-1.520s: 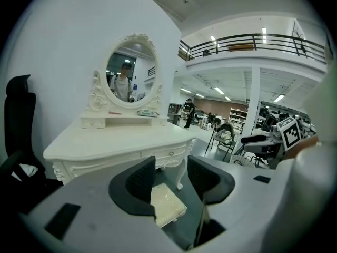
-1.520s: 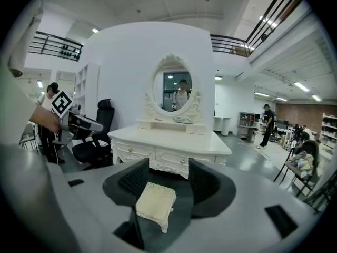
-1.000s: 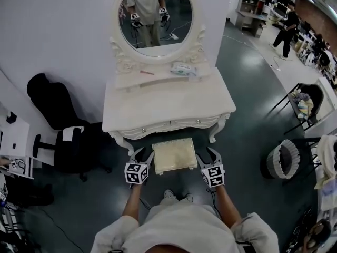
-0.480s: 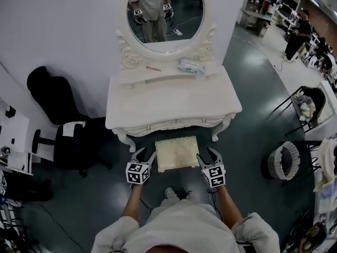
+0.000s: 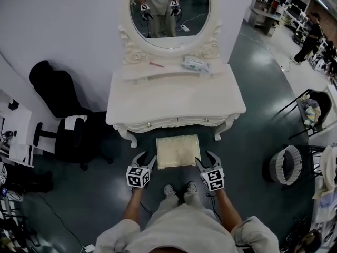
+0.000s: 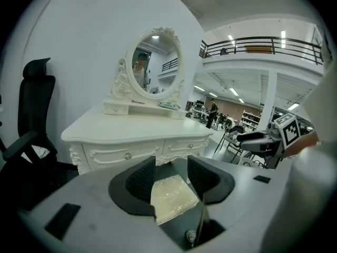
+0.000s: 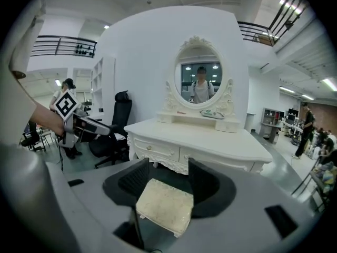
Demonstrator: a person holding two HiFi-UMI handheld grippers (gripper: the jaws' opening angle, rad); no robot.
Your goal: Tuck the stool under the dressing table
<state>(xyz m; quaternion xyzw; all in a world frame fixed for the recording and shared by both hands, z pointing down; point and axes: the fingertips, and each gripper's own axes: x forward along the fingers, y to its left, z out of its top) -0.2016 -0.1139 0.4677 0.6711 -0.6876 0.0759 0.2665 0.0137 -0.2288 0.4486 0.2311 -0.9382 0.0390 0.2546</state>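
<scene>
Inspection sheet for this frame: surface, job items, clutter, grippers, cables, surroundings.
Surface: dark floor.
Job's things: stool stands in front of the dressing table, not yet tucked under.
Clutter: wipes pack and a thin pink stick on the shelf below the mirror.
Grippers: left gripper and right gripper flank the stool, jaws apart, nothing held.
Cables: thin cable on the floor, lower left.
Surroundings: black office chair left, basket right.
</scene>
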